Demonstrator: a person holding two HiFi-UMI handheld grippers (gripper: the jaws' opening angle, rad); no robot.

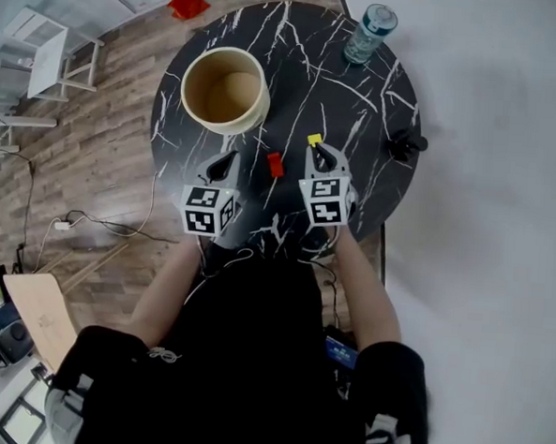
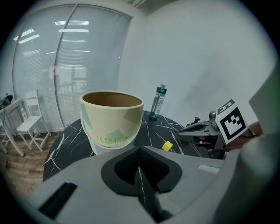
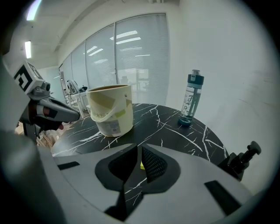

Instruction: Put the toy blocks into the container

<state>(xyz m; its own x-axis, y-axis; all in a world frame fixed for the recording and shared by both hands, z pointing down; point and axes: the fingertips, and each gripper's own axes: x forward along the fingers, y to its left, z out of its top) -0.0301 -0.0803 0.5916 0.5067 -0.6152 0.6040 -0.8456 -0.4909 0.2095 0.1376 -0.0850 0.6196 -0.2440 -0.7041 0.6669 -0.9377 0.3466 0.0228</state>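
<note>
A cream container (image 1: 225, 88) stands open at the back left of the round black marble table (image 1: 361, 99). A red block (image 1: 276, 164) lies between my two grippers. A yellow block (image 1: 314, 140) lies just ahead of my right gripper (image 1: 316, 150), which is shut and empty; in the right gripper view the block (image 3: 141, 165) shows just past the shut tips. My left gripper (image 1: 229, 155) is shut too, empty, to the left of the red block and short of the container (image 2: 111, 122). The left gripper view shows the yellow block (image 2: 167, 146) but not the red one.
A water bottle (image 1: 369, 32) stands at the table's far edge. A small black knobbed object (image 1: 404, 144) sits at the right rim. A white chair (image 1: 44, 57) and a red thing (image 1: 186, 1) are on the wooden floor at left.
</note>
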